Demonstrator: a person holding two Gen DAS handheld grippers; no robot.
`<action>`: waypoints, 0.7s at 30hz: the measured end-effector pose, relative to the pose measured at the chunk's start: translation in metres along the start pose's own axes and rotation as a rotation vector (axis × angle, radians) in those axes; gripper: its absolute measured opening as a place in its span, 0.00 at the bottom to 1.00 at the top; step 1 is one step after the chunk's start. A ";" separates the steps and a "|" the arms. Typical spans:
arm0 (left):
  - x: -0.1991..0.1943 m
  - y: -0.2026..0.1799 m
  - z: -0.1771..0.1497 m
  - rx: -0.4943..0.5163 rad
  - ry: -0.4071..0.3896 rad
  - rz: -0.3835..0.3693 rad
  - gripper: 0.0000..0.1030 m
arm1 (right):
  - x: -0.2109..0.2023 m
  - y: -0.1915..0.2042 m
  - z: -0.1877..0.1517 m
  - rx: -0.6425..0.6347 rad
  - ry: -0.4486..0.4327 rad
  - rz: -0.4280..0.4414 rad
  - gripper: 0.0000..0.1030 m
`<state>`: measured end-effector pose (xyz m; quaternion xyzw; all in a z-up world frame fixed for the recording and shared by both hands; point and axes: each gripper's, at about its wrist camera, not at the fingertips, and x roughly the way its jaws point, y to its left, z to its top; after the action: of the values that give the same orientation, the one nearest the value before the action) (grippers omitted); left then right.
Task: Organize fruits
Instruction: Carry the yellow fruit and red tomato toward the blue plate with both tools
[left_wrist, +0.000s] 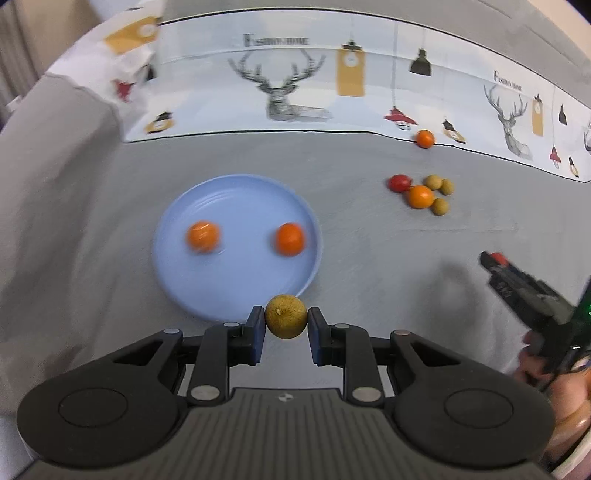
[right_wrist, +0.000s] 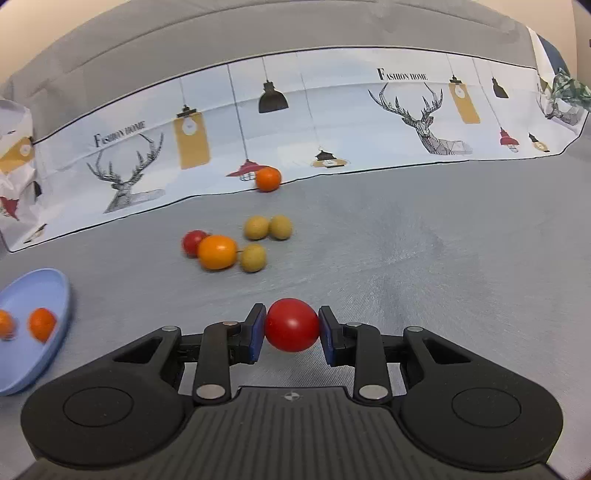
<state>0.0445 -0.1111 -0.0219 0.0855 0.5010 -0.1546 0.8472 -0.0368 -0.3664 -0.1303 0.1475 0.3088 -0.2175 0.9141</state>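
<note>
We hold a light, firm longan (left_wrist: 286, 316) in the left gripper (left_wrist: 286, 325) and a smooth, squashable tomato (right_wrist: 292, 325) in the right gripper (right_wrist: 291, 326), both gripped across the middle.

The grey table cover (right_wrist: 424, 258) looks like woven cloth, matt, with a fine diagonal grain. At the far side lies a printed sheet (right_wrist: 332, 122), smooth and creased along fold lines. The blue plate (left_wrist: 236, 302) looks like smooth plastic with a soft sheen. The red fruit (right_wrist: 291, 325) is glossy; the tan fruit (left_wrist: 286, 316) is dull and finely rough. Both tools have matt black plastic bodies, round metal pins and blue pads (right_wrist: 258, 332).
</note>
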 end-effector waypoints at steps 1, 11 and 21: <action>-0.006 0.008 -0.006 -0.008 -0.004 0.005 0.27 | -0.012 0.004 0.001 -0.005 -0.009 0.016 0.31; -0.053 0.061 -0.044 -0.094 -0.070 0.013 0.27 | -0.127 0.056 -0.008 -0.051 -0.018 0.161 0.31; -0.083 0.092 -0.071 -0.143 -0.136 -0.001 0.27 | -0.190 0.113 -0.021 -0.074 0.040 0.320 0.31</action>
<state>-0.0197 0.0112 0.0155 0.0140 0.4521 -0.1244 0.8832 -0.1276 -0.2022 -0.0120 0.1654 0.3072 -0.0549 0.9355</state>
